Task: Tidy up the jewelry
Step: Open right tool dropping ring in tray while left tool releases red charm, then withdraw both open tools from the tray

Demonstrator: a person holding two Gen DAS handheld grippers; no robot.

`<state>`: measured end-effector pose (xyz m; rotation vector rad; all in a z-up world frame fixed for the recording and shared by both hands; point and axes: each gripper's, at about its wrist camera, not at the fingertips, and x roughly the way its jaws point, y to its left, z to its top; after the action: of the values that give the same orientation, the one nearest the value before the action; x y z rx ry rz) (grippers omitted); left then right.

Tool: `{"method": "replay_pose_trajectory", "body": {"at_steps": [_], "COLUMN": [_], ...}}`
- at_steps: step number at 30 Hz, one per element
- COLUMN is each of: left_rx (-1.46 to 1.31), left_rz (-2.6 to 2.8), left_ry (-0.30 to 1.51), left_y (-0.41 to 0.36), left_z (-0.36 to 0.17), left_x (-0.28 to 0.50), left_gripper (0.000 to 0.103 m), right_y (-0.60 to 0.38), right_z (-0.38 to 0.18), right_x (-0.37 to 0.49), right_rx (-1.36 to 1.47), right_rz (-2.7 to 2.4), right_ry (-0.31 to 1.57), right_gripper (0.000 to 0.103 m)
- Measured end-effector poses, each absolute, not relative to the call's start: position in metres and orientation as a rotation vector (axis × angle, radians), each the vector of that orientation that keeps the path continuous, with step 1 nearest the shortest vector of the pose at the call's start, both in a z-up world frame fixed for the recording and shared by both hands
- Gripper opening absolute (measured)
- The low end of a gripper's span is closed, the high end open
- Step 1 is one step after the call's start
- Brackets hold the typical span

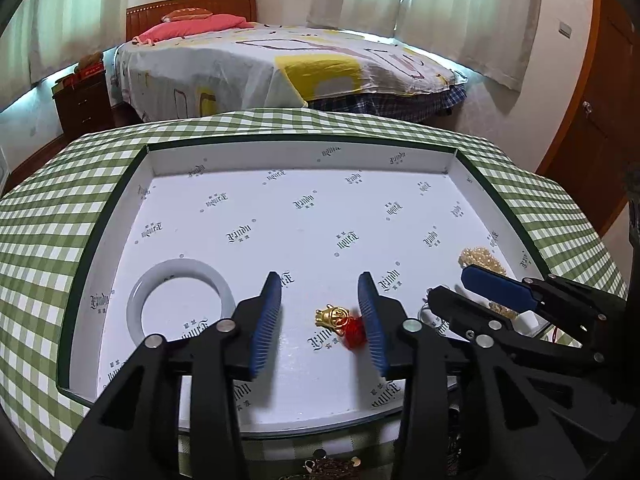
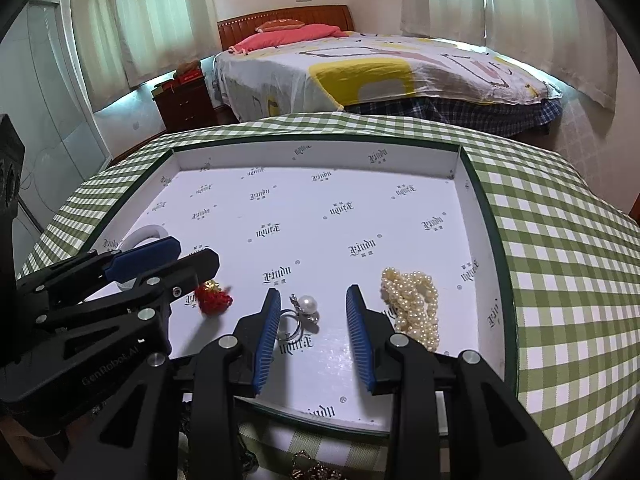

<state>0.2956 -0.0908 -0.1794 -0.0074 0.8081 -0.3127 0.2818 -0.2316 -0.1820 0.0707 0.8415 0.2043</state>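
Altogether one tray (image 1: 120, 208) holds one bangle (image 1: 180, 300), one charm (image 1: 340, 320), one pearl ring (image 2: 304, 312), one pearl strand (image 2: 416, 304); both hand-held grippers (image 1: 320, 312) (image 2: 310, 320) spread, empty.

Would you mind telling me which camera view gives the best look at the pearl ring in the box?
The right wrist view shows it best: the pearl ring lies in plain sight between the open fingers of the right gripper. In the left wrist view, only a sliver of its band peeks out beside the right gripper's finger.
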Motion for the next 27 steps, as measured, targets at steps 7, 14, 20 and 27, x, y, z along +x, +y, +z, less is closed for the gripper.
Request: {"method": "replay_pose_trajectory", "body": {"at_steps": [7, 14, 20, 27], "left_rx": [-0.014, -0.035, -0.017, -0.013], "left_rz": [-0.306, -0.286, -0.262, -0.225], "left_ry": [0.772, 0.698, 0.647, 0.623], "left_y": [-0.082, -0.068, -0.061, -0.046], "left_z": [-0.166, -0.137, -0.121, -0.118], "left_x": [0.286, 0.263, 0.236, 0.203], "left_gripper": [0.057, 0.066, 0.069, 0.071], "right_y": [-0.233, -0.237, -0.239, -0.242], "right_z": [-0.173, -0.151, -0.135, -0.135], "right_x": [0.272, 0.249, 0.223, 0.198], "right_rx": [0.066, 0.079, 0.092, 0.098], "right_rz": [0.199, 0.195, 0.186, 0.165], "right_ry": [0.817, 0.765, 0.725, 0.719], "right_gripper": [0.035, 0.039, 0.039, 0.040]}}
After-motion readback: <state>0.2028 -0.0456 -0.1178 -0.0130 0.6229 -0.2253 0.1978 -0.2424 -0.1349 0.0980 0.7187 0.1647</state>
